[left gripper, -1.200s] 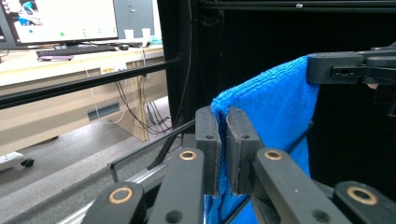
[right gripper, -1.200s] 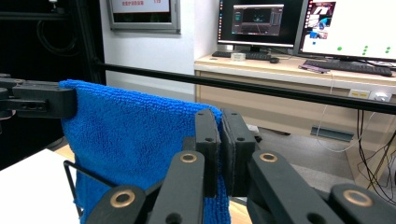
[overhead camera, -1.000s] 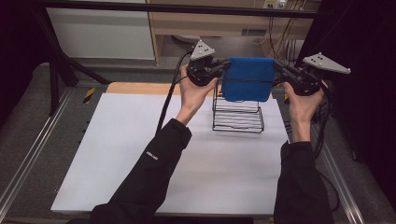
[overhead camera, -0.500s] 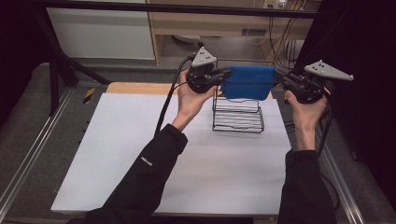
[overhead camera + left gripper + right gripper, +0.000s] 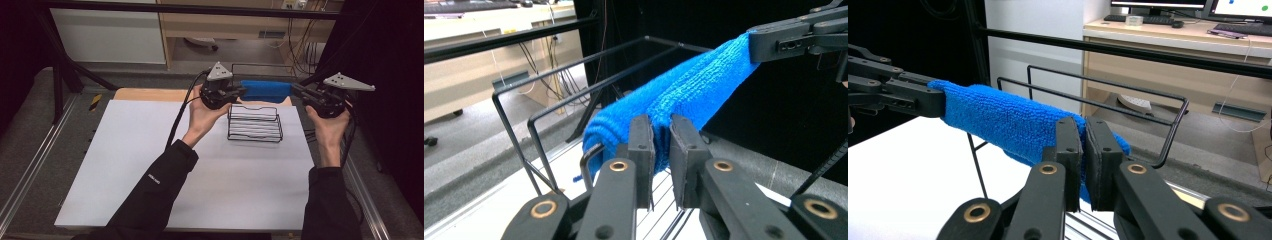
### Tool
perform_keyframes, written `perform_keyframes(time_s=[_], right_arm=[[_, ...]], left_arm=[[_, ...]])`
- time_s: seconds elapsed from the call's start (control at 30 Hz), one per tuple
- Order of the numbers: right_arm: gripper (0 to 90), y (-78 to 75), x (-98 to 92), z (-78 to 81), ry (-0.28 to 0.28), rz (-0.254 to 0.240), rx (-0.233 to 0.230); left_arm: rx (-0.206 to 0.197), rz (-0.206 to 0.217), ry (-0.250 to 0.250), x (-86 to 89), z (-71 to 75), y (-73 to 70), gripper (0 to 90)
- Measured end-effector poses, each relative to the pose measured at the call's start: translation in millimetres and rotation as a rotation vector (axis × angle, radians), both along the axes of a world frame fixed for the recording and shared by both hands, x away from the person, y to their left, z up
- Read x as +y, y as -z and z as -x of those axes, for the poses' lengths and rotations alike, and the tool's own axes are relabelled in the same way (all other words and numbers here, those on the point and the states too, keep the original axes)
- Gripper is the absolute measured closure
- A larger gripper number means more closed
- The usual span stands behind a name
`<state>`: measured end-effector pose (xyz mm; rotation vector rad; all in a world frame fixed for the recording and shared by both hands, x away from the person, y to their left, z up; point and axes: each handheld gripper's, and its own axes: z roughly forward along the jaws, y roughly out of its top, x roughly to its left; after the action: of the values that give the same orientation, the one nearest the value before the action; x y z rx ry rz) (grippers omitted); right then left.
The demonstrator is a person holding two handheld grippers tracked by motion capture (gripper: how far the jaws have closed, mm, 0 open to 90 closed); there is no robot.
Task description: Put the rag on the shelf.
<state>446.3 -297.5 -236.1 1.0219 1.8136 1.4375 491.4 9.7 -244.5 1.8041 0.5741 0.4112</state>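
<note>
So here's the setup: a person has a claw in each hand, and both are pinching the same blue towel point(image 5: 266, 90), one at each end. The left claw point(image 5: 239, 92) is clamped on the towel's left end, and in the left gripper view you can see its jaws closed on the bunched terry with only a sliver of cloth between them. Same deal for the right claw point(image 5: 296, 90): in the right gripper view its jaws are squeezed together on the other end.

The towel is pulled out into a long, thick band, looks folded or rolled lengthwise, and it's held up in the air, stretched between the two claws. It sits above the back part of a black wire rack point(image 5: 254, 123) that stands on the white tabletop point(image 5: 150, 165), toward the far right. From the gripper views the towel runs roughly alongside the rack's tall top rails point(image 5: 1108, 95), close to them, but I can't tell for sure whether it's touching.

My guess on the why: holding both ends keeps the cloth taut and level, so it doesn't sag or unfold, which would make it easy to lay over a rail or lower into the rack. Gripping just one end would let it flop.
</note>
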Motion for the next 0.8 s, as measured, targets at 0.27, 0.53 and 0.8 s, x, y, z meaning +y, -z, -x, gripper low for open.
perform_keyframes(time_s=[0.27, 0.53, 0.8], right_arm=[[85.8, 6.2, -0.9, -0.1, 0.001, 0.006, -0.002], [85.3, 10.4, 0.3, 0.4, -0.007, 0.021, -0.009], [83.9, 11.7, 0.3, 1.3, -0.017, 0.040, -0.009]], left_arm=[[0.013, 0.030, 0.018, 4.3, 8.1, -13.7, 67.0], [0.024, 0.067, 0.020, 2.6, 13.2, -37.4, 66.6], [0.134, -0.053, 0.055, -8.3, 5.9, -14.4, 85.0]])
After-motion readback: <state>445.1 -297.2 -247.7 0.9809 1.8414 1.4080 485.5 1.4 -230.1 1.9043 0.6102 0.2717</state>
